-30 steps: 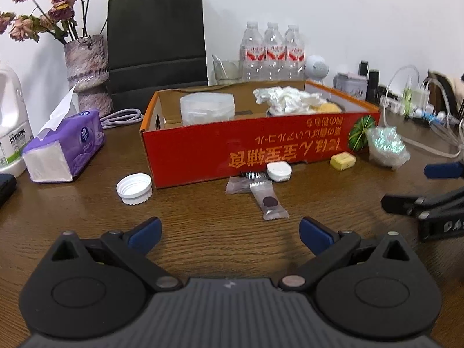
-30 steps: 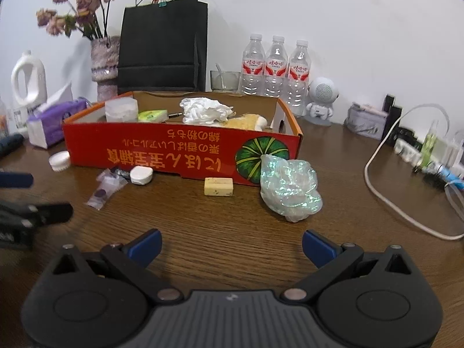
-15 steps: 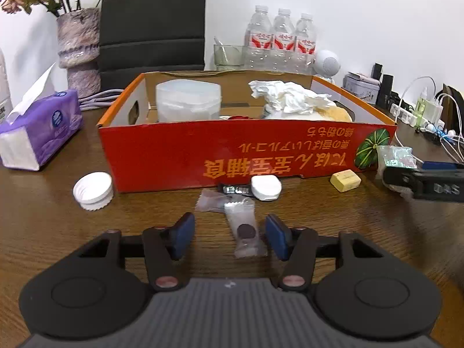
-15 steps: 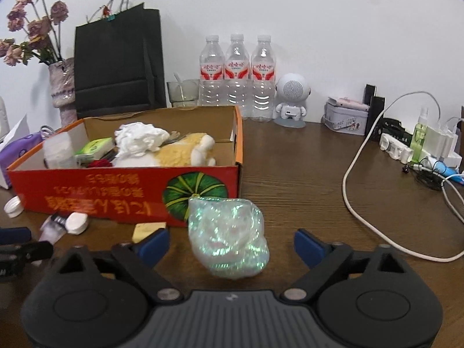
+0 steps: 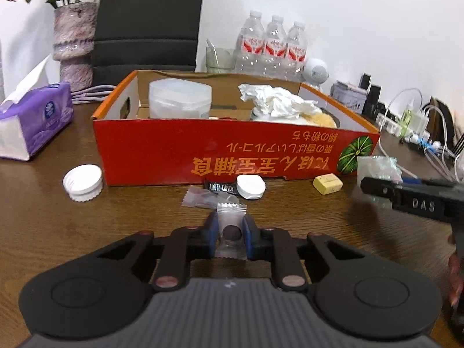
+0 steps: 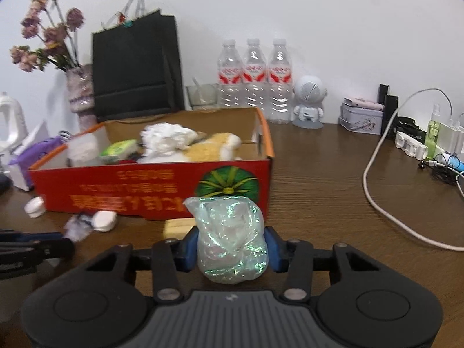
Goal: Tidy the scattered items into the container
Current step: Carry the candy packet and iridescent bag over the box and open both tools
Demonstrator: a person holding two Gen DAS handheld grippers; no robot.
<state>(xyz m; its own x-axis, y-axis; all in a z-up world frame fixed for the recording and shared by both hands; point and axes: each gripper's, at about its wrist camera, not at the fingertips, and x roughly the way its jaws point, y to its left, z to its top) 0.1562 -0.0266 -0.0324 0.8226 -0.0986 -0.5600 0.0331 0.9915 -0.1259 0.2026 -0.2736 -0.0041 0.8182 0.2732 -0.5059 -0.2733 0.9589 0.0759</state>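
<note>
A red cardboard box (image 5: 179, 150) stands on the wooden table and holds a plastic tub, crumpled tissue and a plush toy. My left gripper (image 5: 230, 233) is shut on a clear candy wrapper with a dark sweet (image 5: 231, 232) in front of the box. My right gripper (image 6: 231, 246) is shut on a shiny iridescent bag (image 6: 231, 240) by the box's right corner (image 6: 261, 179). Loose in front of the box lie a white cap (image 5: 83, 182), a coffee candy (image 5: 220, 187), a white round case (image 5: 250, 187) and a yellow block (image 5: 327, 184).
A purple tissue pack (image 5: 32, 124) and a vase (image 5: 74, 49) stand at the left. A black paper bag (image 6: 136, 63), water bottles (image 6: 255, 75), a white speaker (image 6: 308, 101) and cables with a power strip (image 6: 411, 145) line the back and right.
Both grippers moved forward toward the box and closed: the left on the candy wrapper, the right on the shiny bag.
</note>
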